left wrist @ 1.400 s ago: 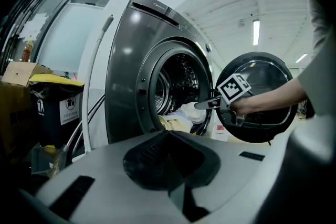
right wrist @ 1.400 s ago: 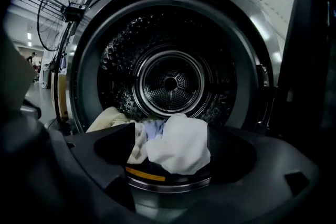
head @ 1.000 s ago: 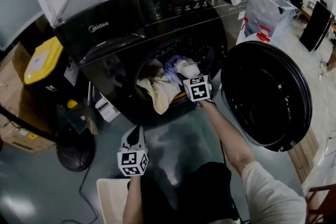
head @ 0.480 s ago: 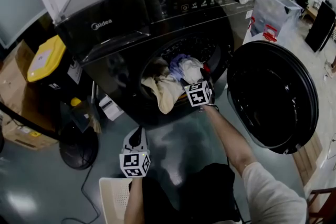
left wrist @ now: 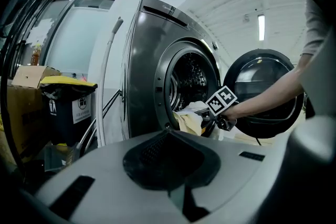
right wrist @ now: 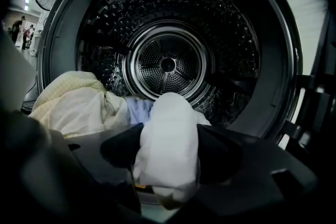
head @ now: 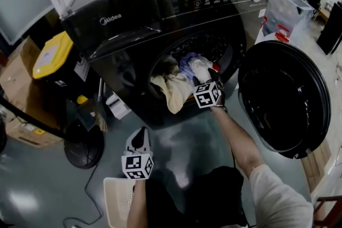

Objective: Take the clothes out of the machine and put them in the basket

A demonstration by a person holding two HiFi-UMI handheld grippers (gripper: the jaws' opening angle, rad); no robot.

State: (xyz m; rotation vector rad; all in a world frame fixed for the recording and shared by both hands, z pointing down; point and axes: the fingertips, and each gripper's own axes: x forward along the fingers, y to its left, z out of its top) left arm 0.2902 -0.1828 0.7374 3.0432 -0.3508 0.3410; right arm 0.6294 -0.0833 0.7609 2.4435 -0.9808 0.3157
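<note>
Two dark fingers of the right gripper are clenched on a white fabric garment, having just closed in on it. The cloth bulges up between them and fills the gap. That garment lies at the mouth of the perforated steel drum, touching a pale blue cloth and just beside a cream-yellow cloth that droops over the front lip. Around them stands the black front-loading washing machine, its round dark door swung wide to the right.

The left gripper hangs low in front of the machine, its fingers pressed together on nothing. Below it, on the floor by the person, a corner of the white perforated plastic basket shows; what it holds I cannot tell.

The step in hand looks like the grasp on one garment, with most of the load left inside. Next, the right hand would need to draw the white piece back over the lip without dragging its neighbours, swing it down to the basket, and release.
</note>
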